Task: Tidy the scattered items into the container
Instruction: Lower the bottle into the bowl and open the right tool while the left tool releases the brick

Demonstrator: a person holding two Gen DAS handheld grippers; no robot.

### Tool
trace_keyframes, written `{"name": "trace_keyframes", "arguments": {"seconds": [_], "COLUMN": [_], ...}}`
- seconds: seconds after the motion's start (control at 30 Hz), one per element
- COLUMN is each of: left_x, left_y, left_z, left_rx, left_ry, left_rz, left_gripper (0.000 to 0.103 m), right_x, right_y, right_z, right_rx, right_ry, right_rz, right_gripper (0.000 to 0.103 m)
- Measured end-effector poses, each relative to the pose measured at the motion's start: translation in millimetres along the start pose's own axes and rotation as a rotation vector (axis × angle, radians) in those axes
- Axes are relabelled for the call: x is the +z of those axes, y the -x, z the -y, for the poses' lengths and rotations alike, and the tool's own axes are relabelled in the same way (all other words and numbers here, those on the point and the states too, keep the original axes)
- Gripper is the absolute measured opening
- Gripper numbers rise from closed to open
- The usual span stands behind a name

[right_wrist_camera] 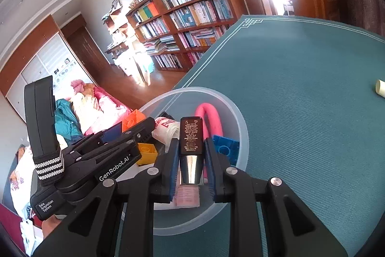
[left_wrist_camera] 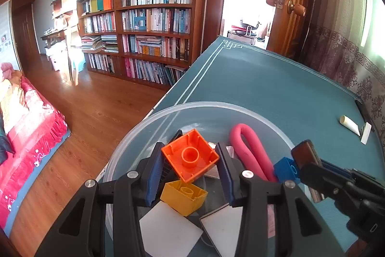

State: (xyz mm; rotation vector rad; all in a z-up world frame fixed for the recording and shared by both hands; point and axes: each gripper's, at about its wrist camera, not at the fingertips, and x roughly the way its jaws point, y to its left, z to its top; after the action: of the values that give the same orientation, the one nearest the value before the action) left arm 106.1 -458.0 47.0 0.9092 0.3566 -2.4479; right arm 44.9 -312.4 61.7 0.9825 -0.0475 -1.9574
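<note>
Over the clear bowl (right_wrist_camera: pixel 240 136) on the teal mat (right_wrist_camera: pixel 300 100), my left gripper (left_wrist_camera: pixel 190 160) clamps the orange block (left_wrist_camera: pixel 190 154), hollow side up. My right gripper (right_wrist_camera: pixel 191 160) pinches a dark bottle (right_wrist_camera: pixel 190 136) (long axis along the fingers), both loads directly above the bowl's contents.

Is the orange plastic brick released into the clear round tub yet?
Not released. The left gripper holds the orange plastic brick between its fingers, hollow side up, above the clear round tub.
</note>
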Motion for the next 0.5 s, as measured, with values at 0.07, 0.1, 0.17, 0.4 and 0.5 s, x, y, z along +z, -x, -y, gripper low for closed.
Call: {"name": "trace_keyframes", "arguments": {"seconds": [0.07, 0.1, 0.17, 0.4, 0.5], "left_x": [0, 0, 0, -2, -2], "left_y": [0, -1, -1, -2, -1], "left_z": [-2, -4, -6, -11, -12], "left_rx": [0.0, 0.001, 0.003, 0.004, 0.001], "left_ry": [0.003, 0.005, 0.01, 0.014, 0.011], "left_rz": [0.0, 0.0, -0.001, -0.006, -0.007], "left_gripper": [0.047, 0.048, 0.047, 0.048, 0.048], "right_x": [-1, -1, -3, -3, -3], "right_y": [-4, -6, -10, -9, -6], "right_z": [-4, -5, -7, 1, 3], "right_rx": [-0.008, -0.017, -0.036, -0.046, -0.062], "right_ry": [0.018, 0.024, 0.037, 0.014, 0.015], "right_rz": [-0.004, -0.004, -0.011, 0.001, 0.015], "right_gripper": [0.023, 0.023, 0.023, 0.045, 0.045]}}
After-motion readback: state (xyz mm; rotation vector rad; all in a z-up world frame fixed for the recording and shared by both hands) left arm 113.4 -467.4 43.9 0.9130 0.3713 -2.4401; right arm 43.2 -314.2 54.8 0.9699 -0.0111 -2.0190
